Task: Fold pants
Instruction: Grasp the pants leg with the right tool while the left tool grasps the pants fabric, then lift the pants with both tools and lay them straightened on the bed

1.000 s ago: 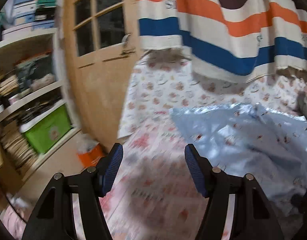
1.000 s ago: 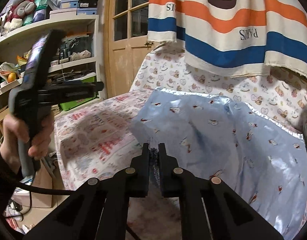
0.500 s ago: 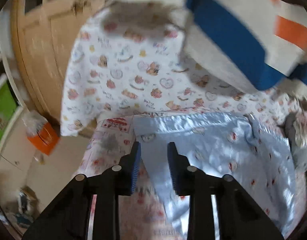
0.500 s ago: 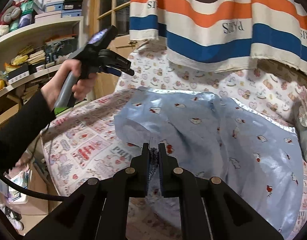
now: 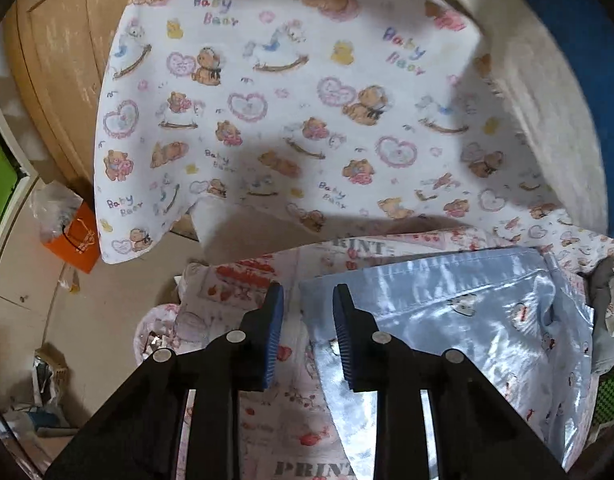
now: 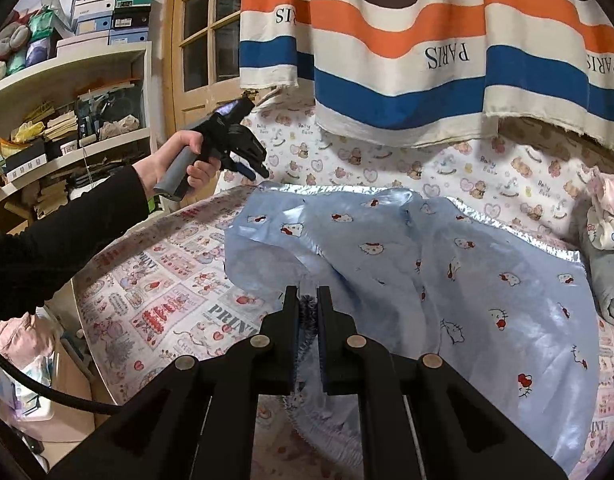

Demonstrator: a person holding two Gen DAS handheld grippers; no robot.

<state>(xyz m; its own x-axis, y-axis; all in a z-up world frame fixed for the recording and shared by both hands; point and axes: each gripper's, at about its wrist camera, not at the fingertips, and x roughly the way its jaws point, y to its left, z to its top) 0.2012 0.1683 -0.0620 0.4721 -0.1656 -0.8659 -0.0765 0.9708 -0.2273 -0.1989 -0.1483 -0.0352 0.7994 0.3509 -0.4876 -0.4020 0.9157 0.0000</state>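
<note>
I count one pair of pale blue satin pants [image 6: 447, 280] spread across the printed sheet [image 6: 155, 304] on the bed. My right gripper [image 6: 307, 300] is clenched on the pants' near gathered edge. My left gripper [image 5: 307, 300], carried by one hand [image 6: 175, 164] in a black sleeve [image 6: 59, 236], hovers over the far corner, its two blue pads [image 5: 273, 336] apart with nothing pinched between them. One teddy-bear cloth [image 5: 267, 100] and one striped towel [image 6: 427, 52] hang behind.
</note>
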